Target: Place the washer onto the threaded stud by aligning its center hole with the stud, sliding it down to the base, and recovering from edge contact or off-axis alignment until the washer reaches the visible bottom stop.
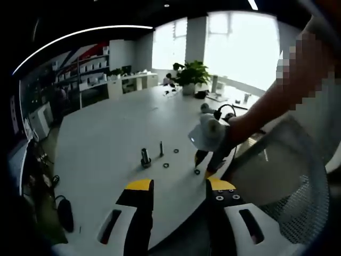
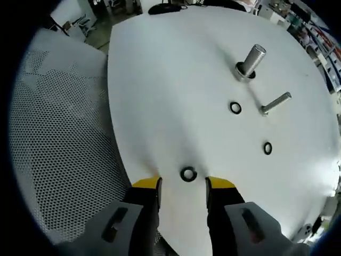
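A black washer (image 2: 188,174) lies flat on the white table (image 2: 170,80), just ahead of my right gripper (image 2: 183,184), whose yellow-tipped jaws stand open on either side of it. Farther off a thick threaded stud (image 2: 250,62) stands upright, with a thinner stud (image 2: 276,103) beside it. Two more washers (image 2: 235,108) (image 2: 267,148) lie near them. My left gripper (image 1: 180,186) hangs open above the table's near edge, holding nothing. In its view the right gripper (image 1: 206,162), held by a gloved hand (image 1: 209,134), hovers over the washer (image 1: 197,172), right of the thick stud (image 1: 145,157).
A grey mesh chair (image 2: 58,133) stands against the table's edge by the right gripper. A potted plant (image 1: 191,74) and small items sit at the table's far end. Shelves (image 1: 90,74) line the back wall. A black mouse (image 1: 65,213) lies at the left.
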`<action>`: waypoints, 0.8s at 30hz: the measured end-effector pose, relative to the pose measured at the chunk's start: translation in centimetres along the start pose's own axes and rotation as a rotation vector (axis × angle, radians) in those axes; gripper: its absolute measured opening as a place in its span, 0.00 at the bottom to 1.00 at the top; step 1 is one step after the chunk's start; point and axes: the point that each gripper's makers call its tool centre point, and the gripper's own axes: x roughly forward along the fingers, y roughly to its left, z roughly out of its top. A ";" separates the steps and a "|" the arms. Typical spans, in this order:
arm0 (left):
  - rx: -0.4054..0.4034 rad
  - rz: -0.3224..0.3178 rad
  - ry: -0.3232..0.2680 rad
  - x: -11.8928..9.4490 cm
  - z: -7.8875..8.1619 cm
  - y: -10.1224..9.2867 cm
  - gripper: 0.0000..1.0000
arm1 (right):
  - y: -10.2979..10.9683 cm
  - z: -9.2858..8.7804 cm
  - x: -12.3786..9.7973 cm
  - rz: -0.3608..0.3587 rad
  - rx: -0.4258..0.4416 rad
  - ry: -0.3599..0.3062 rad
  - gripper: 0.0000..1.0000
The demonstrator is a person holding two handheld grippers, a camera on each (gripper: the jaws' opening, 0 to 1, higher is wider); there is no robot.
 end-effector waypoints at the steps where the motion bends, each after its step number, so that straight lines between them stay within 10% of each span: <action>1: 0.000 0.001 0.001 0.0 0.0 0.0 0.37 | 0.1 0.0 0.0 -0.001 -0.002 0.009 0.35; 24: 0.010 0.013 0.017 0.1 -0.2 0.3 0.35 | -0.6 0.8 0.5 0.010 -0.019 0.109 0.14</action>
